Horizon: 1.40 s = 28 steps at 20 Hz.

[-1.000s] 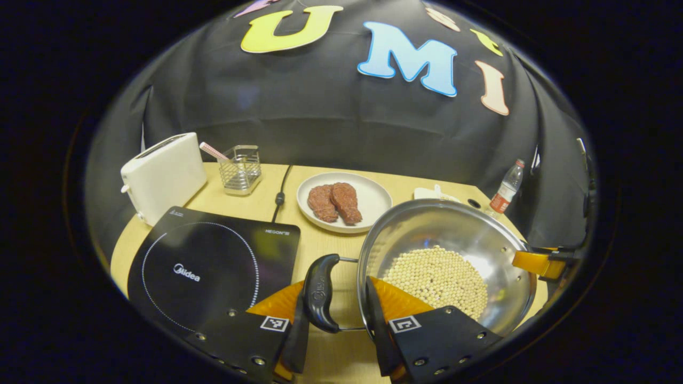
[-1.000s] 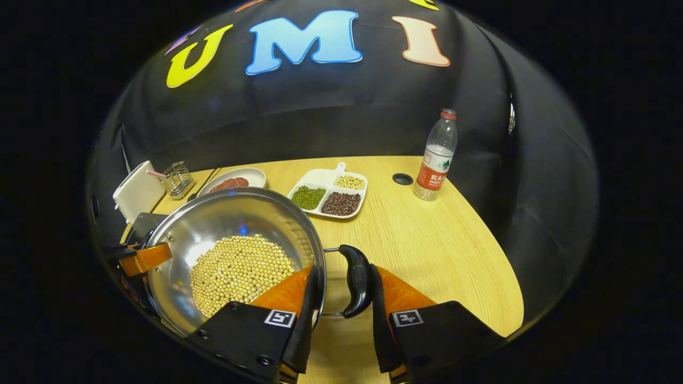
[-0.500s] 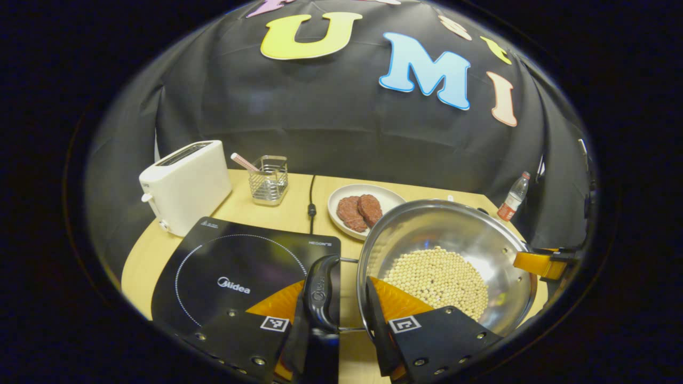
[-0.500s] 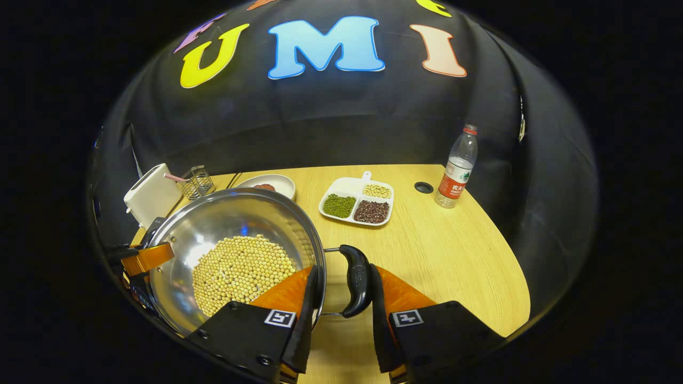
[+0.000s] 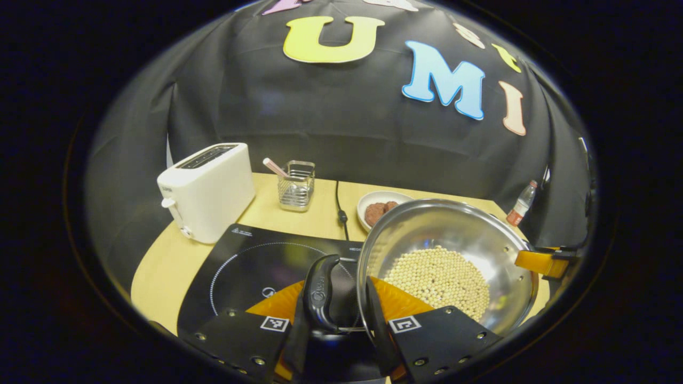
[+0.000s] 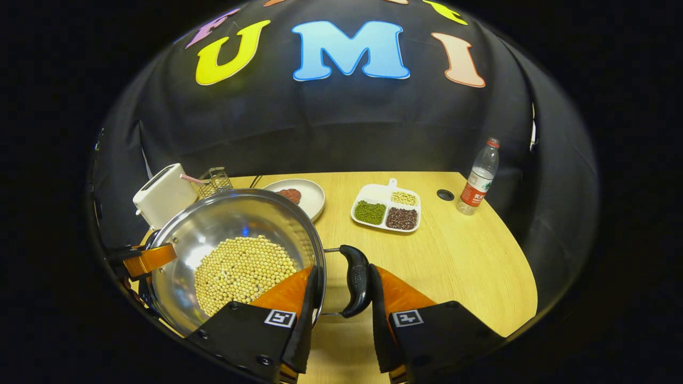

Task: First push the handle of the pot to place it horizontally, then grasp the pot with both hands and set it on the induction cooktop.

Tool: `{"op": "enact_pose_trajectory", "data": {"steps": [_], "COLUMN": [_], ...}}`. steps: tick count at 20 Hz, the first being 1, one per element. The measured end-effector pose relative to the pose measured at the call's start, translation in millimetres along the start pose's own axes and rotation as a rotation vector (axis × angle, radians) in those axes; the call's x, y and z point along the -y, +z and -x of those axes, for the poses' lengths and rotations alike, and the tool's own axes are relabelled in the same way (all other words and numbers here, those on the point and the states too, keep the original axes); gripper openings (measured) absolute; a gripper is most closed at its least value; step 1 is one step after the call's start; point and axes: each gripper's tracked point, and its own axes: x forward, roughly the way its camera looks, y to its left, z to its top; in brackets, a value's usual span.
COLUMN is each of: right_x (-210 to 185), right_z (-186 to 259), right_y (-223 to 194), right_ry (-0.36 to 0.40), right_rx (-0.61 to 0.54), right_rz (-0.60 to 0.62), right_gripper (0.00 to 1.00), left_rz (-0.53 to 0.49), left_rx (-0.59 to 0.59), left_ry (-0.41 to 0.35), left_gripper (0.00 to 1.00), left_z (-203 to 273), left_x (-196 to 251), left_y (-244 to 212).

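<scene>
A steel pot (image 5: 443, 229) (image 6: 224, 218) with a layer of soybeans (image 5: 437, 277) (image 6: 243, 266) hangs between both grippers. My left gripper (image 5: 335, 292) is shut on the pot's black left handle (image 5: 319, 293), which hovers over the black induction cooktop (image 5: 251, 261). My right gripper (image 6: 342, 277) is shut on the black right handle (image 6: 356, 280), above bare table. Each gripper's inner finger reaches inside the pot rim. The right gripper's orange finger (image 5: 539, 263) appears at the pot's far side in the left gripper view. The left gripper's finger (image 6: 144, 258) appears likewise in the right gripper view.
A white toaster (image 5: 205, 189) (image 6: 163, 194) and a wire holder (image 5: 296, 184) stand behind the cooktop, with a power cord (image 5: 340, 205) beside them. A plate of meat patties (image 5: 373, 205) (image 6: 307, 192), a divided tray of beans (image 6: 387, 208) and a water bottle (image 6: 477, 178) sit farther right.
Both grippers have carried the pot to the left. Its left handle now hangs over the cooktop's surface, and the plate, tray and bottle have slid right in both views.
</scene>
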Motion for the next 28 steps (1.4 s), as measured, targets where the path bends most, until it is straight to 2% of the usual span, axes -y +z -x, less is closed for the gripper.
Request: {"op": "enact_pose_trajectory", "data": {"steps": [1, 2, 4, 5, 6, 12, 13, 15, 17, 18, 19, 24, 25, 28], "right_x": [-7.0, -14.3, -29.0, -36.2, -43.2, -82.8, -89.1, -101.3, -110.6, -115.8, -120.8, -144.1, -148.4, -159.7], "right_z": [-0.2, 0.1, -0.3, -1.1, -1.3, -3.0, -3.8, -4.8, -6.2, -7.0, -6.8, -8.9, -9.7, -11.4], "right_y": [1.2, 1.8, 2.3, 2.6, 2.9, 5.1, 5.1, 5.9, 5.8, 5.6, 5.6, 1.6, 2.0, -1.2], "right_ry": [0.004, 0.007, 0.016, 0.02, 0.024, 0.047, 0.053, 0.061, 0.068, 0.071, 0.074, 0.084, 0.086, 0.089], "right_rx": [0.001, 0.004, 0.004, 0.001, 0.0, -0.008, -0.011, -0.015, -0.017, -0.019, -0.02, -0.032, -0.034, -0.039], "right_rz": [0.003, 0.005, 0.009, 0.008, 0.008, 0.019, 0.024, 0.027, 0.026, 0.025, 0.022, 0.014, 0.015, 0.02], "right_gripper": [0.48, 0.51, 0.51, 0.48, 0.48, 0.48, 0.51, 0.51, 0.51, 0.48, 0.51, 0.51, 0.48, 0.51], "left_rz": [0.001, 0.002, 0.003, 0.003, 0.003, 0.008, 0.008, 0.01, 0.013, 0.015, 0.016, 0.002, 0.002, 0.004], "left_rx": [0.0, 0.002, 0.002, 0.001, 0.0, -0.001, -0.001, -0.002, -0.004, -0.004, -0.004, -0.003, -0.003, -0.006], "left_ry": [0.002, 0.005, 0.012, 0.015, 0.019, 0.038, 0.041, 0.048, 0.05, 0.05, 0.051, 0.057, 0.057, 0.056], "left_gripper": [0.5, 0.5, 0.5, 0.5, 0.53, 0.53, 0.53, 0.53, 0.53, 0.53, 0.53, 0.53, 0.53, 0.53], "left_z": [0.4, 1.5, 3.1, 4.2, 5.4, 11.3, 11.0, 10.2, 10.5, 11.3, 10.9, 9.9, 9.3, 5.6], "left_x": [-7.8, -15.2, -30.5, -38.2, -45.3, -89.9, -96.6, -110.2, -122.1, -128.0, -132.7, -157.5, -162.3, -176.7], "left_y": [1.6, 3.2, 5.5, 6.1, 6.8, 9.9, 10.6, 10.2, 11.0, 10.8, 11.8, 17.0, 17.1, 15.1]}}
